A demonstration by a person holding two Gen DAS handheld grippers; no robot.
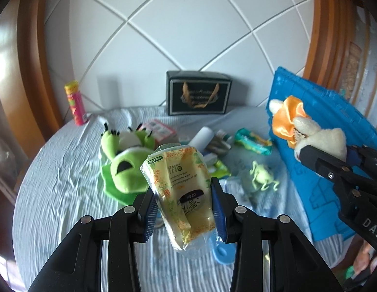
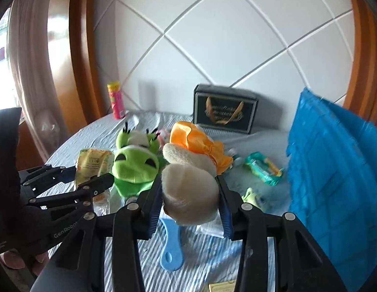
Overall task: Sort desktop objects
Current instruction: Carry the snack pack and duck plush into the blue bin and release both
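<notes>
Above the striped tablecloth (image 1: 62,185), the left gripper (image 1: 183,209) clamps a yellow tissue packet (image 1: 181,185) while the right gripper (image 2: 191,204) grips a cream plush toy (image 2: 191,194) near the blue bin (image 2: 334,182)

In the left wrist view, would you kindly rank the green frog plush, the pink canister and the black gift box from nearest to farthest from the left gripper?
1. Green frog plush: just ahead-left of the left gripper, on the striped cloth.
2. Pink canister: far left, upright near the wall.
3. Black gift box: straight ahead against the wall. It and the canister are close to call.
</notes>
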